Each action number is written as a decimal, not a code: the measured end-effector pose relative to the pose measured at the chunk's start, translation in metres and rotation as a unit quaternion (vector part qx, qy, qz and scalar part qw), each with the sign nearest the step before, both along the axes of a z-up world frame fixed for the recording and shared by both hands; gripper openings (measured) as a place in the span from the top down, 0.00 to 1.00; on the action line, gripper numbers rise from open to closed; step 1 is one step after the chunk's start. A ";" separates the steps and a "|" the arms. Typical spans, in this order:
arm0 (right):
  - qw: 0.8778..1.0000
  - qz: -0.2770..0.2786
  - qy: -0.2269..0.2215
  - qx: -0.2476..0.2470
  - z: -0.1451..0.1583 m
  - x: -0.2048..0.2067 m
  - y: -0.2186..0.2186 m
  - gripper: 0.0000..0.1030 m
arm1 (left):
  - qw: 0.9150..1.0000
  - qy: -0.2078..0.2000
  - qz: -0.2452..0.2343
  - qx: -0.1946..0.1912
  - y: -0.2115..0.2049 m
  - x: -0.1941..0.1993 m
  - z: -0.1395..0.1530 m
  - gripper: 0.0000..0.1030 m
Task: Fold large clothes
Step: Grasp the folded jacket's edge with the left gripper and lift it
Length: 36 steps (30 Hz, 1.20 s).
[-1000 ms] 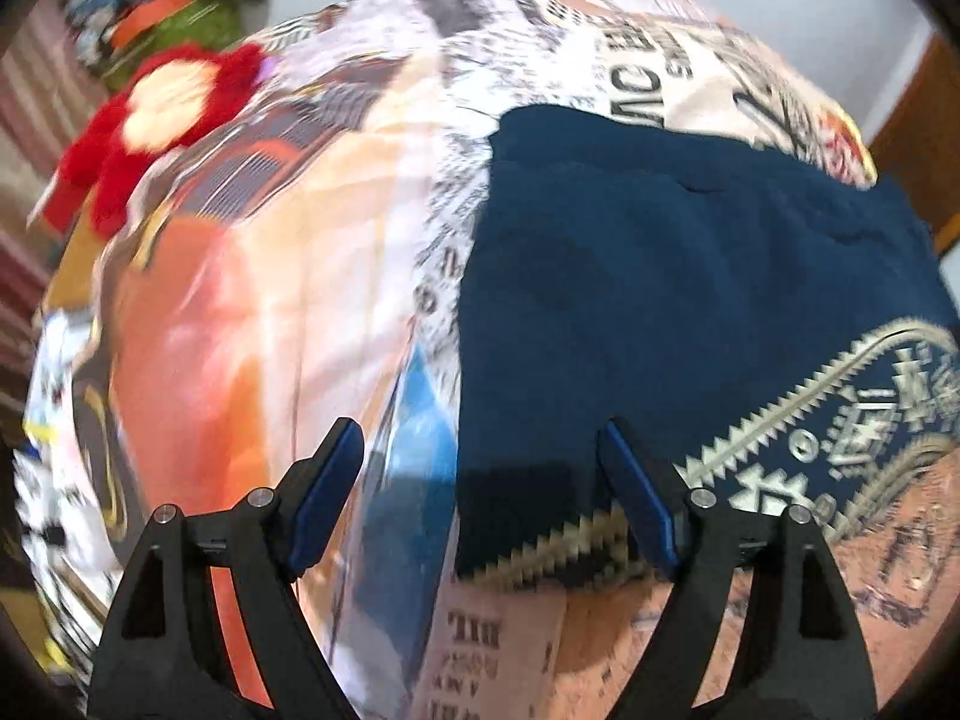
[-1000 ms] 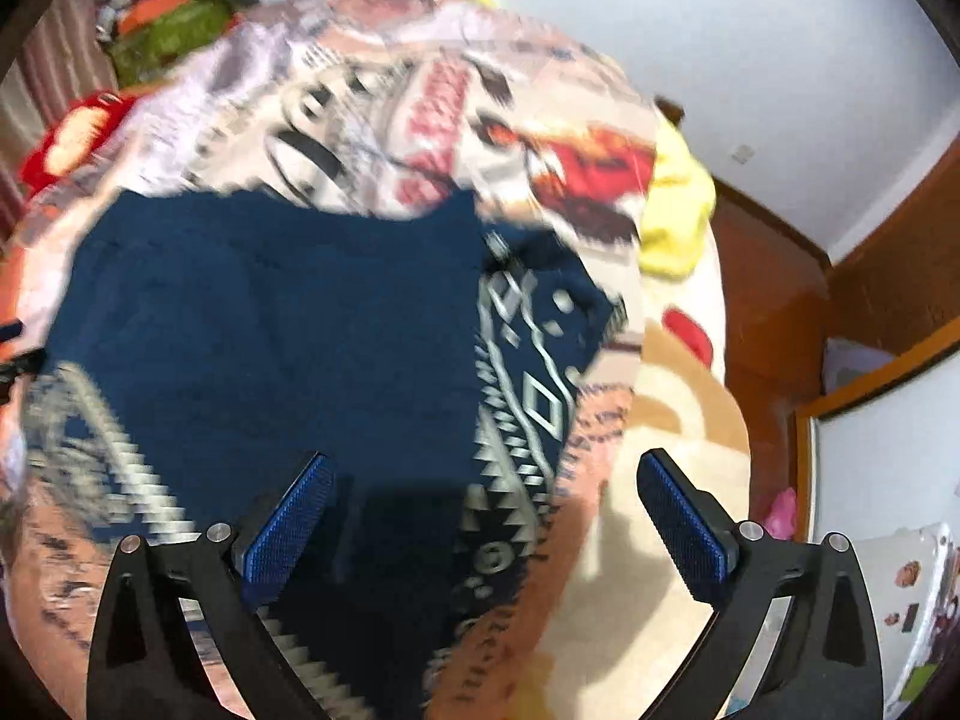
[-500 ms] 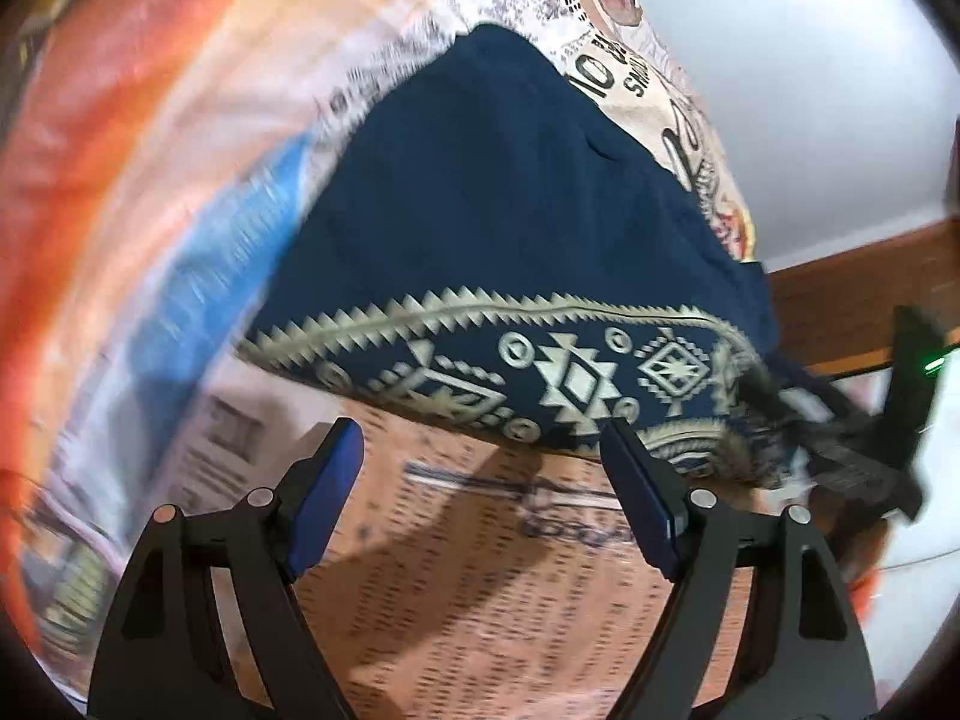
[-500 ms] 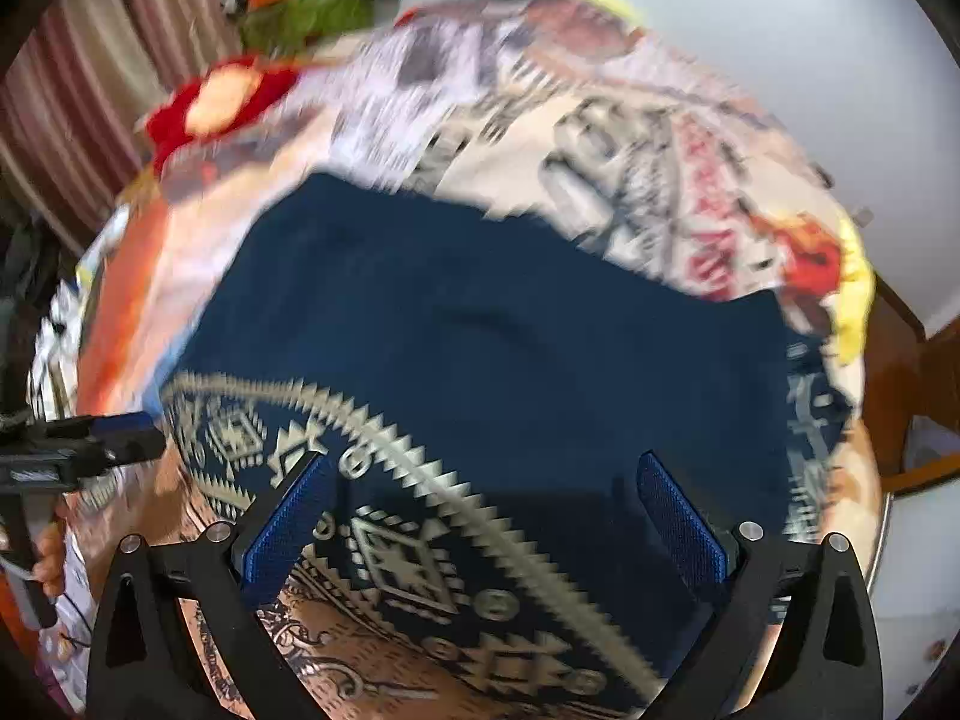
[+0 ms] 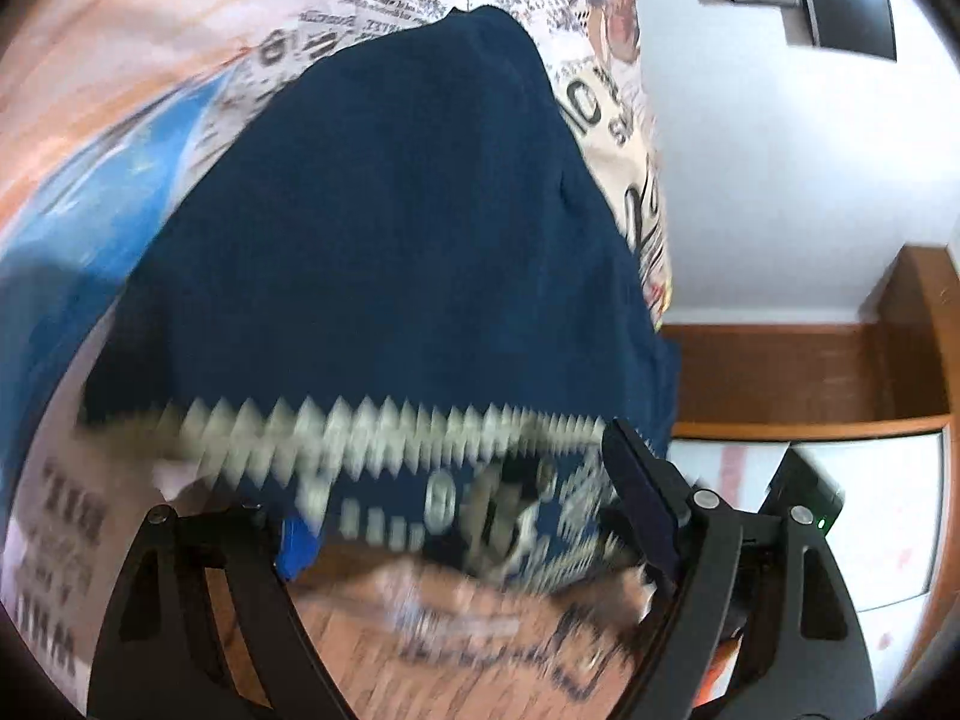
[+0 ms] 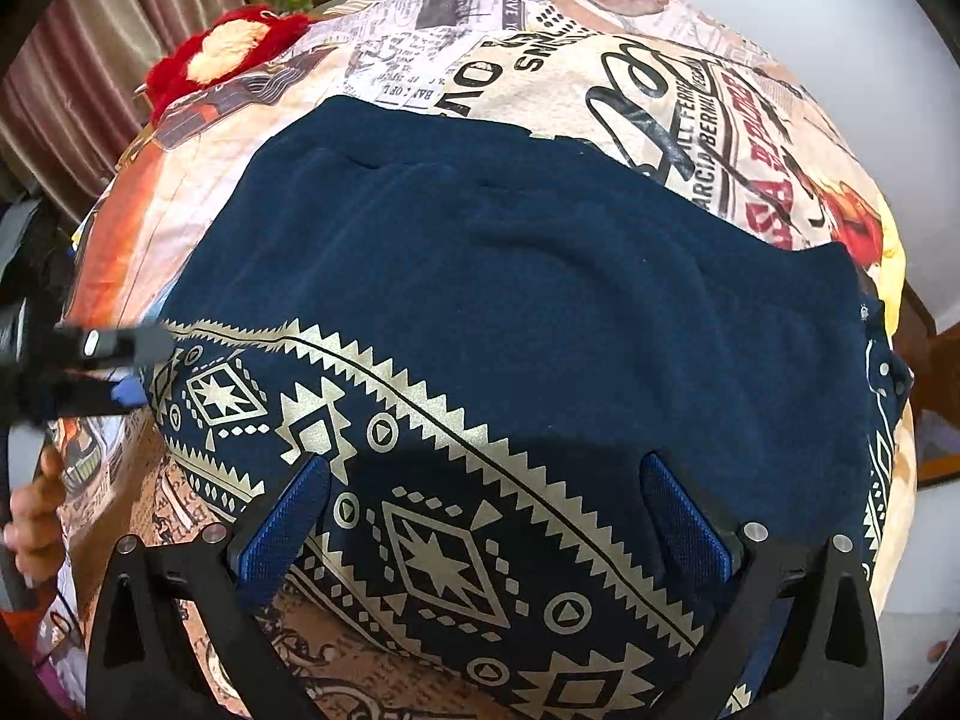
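Now both tools [image 6: 483, 531] wide over garment [image 6: 510, 300].

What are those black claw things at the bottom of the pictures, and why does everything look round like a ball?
Those claws are grabbers, one in each of a person's hands. A tiny camera sits on each, and its wide lens bends everything round. One picture looks along the left gripper, the other along the right gripper. Both are open and hold nothing. A dark blue cloth with a cream zigzag border lies spread on a bedsheet printed like old newspapers. The left grabber is at the cloth's patterned edge; the right one hangs above it. A red plush toy sits further back.
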State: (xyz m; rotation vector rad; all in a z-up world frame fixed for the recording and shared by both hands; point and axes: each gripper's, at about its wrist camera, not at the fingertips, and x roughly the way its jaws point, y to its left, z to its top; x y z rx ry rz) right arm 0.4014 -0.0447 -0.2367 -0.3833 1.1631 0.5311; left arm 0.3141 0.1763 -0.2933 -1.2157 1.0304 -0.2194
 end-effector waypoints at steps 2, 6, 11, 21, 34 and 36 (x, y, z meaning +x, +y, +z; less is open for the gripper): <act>1.000 0.000 0.001 0.002 0.000 -0.001 0.000 0.00 | 1.000 -0.001 0.020 -0.011 0.004 0.013 -0.007 0.20; 1.000 0.000 0.002 0.008 0.000 0.000 -0.002 0.00 | 0.998 0.005 0.052 0.025 0.007 0.036 -0.010 0.35; 1.000 0.010 0.004 0.011 -0.001 -0.002 -0.002 0.00 | 0.991 0.009 0.069 0.113 0.006 0.049 -0.003 0.66; 0.999 0.006 -0.022 0.048 0.038 0.007 0.004 0.00 | 0.968 -0.067 0.063 0.233 -0.003 0.036 0.070 0.85; 0.999 0.036 0.004 0.005 -0.005 0.020 0.053 0.00 | 0.933 -0.124 0.037 0.336 -0.044 0.038 0.142 0.88; 0.999 0.030 0.022 0.030 0.006 0.021 0.037 0.00 | 0.927 -0.142 0.026 0.345 -0.062 0.045 0.157 0.88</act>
